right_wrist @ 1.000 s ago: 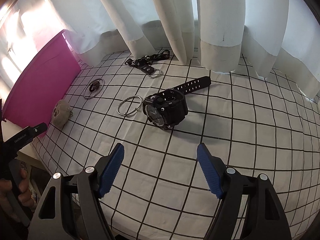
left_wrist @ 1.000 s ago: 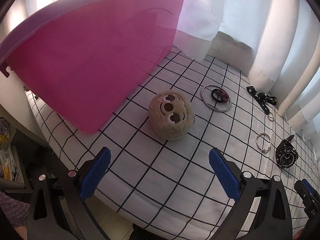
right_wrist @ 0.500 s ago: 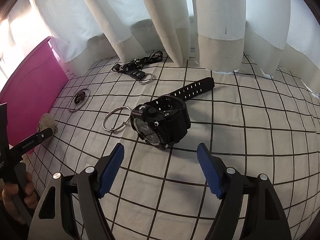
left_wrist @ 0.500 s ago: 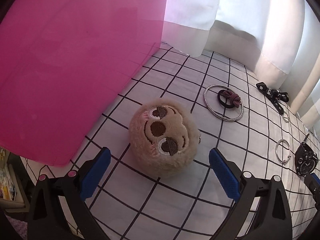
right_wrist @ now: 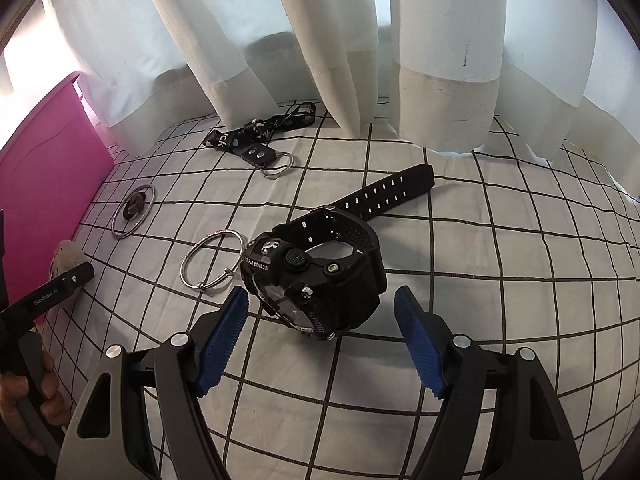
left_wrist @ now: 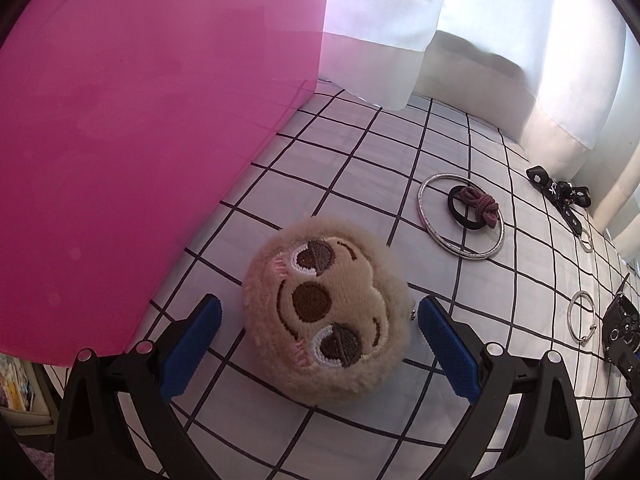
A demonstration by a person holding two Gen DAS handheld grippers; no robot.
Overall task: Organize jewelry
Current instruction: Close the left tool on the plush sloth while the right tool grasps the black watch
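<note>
Nearest: two grippers, both spread wide and gripping nothing. Left gripper [left_wrist: 318, 318] straddling one plush sloth head [left_wrist: 326, 320] – pads just clear of the fur (right pad very near, contact hard to judge). Right gripper [right_wrist: 320, 310] framing one black watch [right_wrist: 316, 276], gap on each side, strap trailing away. Just beside the watch, one split silver ring [right_wrist: 212, 260]. Farther off, one larger silver bangle [left_wrist: 460, 216] encircling one knotted hair tie [left_wrist: 476, 206]. Beyond, by the curtain [right_wrist: 440, 60], one black lanyard [right_wrist: 256, 136], its far end tucked under the folds. At left, one pink bin [left_wrist: 140, 140] – cut off by the frame. All on a checked sheet [right_wrist: 480, 260].
</note>
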